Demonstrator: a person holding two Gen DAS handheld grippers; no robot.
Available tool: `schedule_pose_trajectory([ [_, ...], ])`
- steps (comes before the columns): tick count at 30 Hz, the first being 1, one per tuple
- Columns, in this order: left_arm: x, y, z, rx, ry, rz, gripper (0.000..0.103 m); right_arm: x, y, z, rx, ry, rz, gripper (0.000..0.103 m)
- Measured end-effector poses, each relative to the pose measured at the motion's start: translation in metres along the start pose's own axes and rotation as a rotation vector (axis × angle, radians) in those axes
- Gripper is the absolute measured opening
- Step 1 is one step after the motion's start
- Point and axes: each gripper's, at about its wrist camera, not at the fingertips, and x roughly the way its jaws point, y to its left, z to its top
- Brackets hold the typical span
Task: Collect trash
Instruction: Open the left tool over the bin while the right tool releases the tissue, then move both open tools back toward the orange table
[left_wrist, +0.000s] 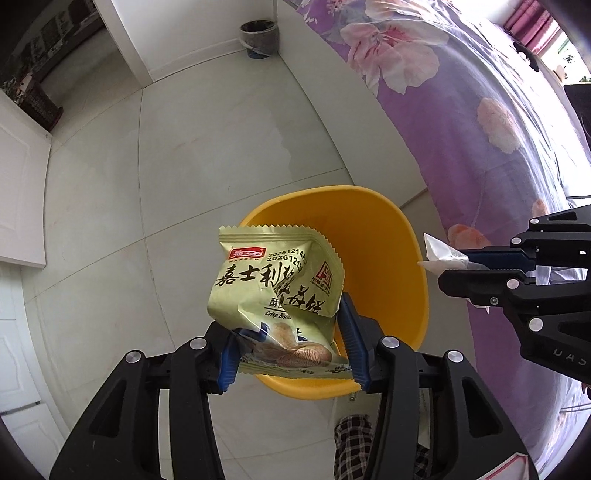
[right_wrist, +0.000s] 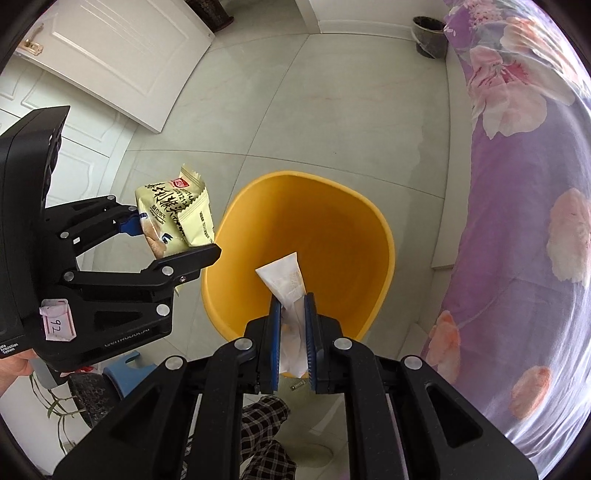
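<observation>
Left gripper (left_wrist: 291, 347) jaws hold a crinkly green biscuit bag (left_wrist: 277, 280); right gripper (right_wrist: 291, 332) jaws pinch a flat white wrapper (right_wrist: 286, 284) over the smooth round yellow bin (right_wrist: 369, 229).

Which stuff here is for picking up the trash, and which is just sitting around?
For the job:
- green biscuit packet in left tool
- white wrapper in right tool
- yellow bin

Just there:
- flowered bedspread
- dark bin
- white door

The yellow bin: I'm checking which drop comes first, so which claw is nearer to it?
Right. The right claw, shut on the white wrapper, hangs over the yellow bin; the left claw, with the biscuit packet, is beside its rim.
</observation>
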Motion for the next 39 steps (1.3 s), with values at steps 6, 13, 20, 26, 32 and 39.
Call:
schedule_pose_trajectory([
  [6, 0.006, 0.0, -0.004, 0.002, 0.003, 0.019, 0.067, 0.004, -0.005, 0.002, 0.0, -0.016, -0.014, 0.048],
  [13, 0.0, 0.003, -0.005, -0.017, -0.004, 0.032, 0.067, -0.005, -0.006, -0.002, 0.005, -0.036, -0.015, 0.048],
  [20, -0.021, 0.0, -0.004, -0.016, -0.024, 0.045, 0.067, -0.03, 0.004, -0.005, -0.004, -0.065, -0.022, 0.048],
  [26, -0.051, -0.004, -0.004, -0.026, -0.048, 0.052, 0.067, -0.065, 0.017, -0.011, 0.0, -0.103, -0.033, 0.048],
  [32, -0.095, -0.005, -0.009, -0.052, -0.077, 0.064, 0.067, -0.115, 0.031, -0.028, 0.014, -0.151, -0.056, 0.048],
  [39, -0.163, -0.012, -0.014, -0.082, -0.123, 0.094, 0.067, -0.187, 0.058, -0.051, 0.06, -0.244, -0.092, 0.048],
])
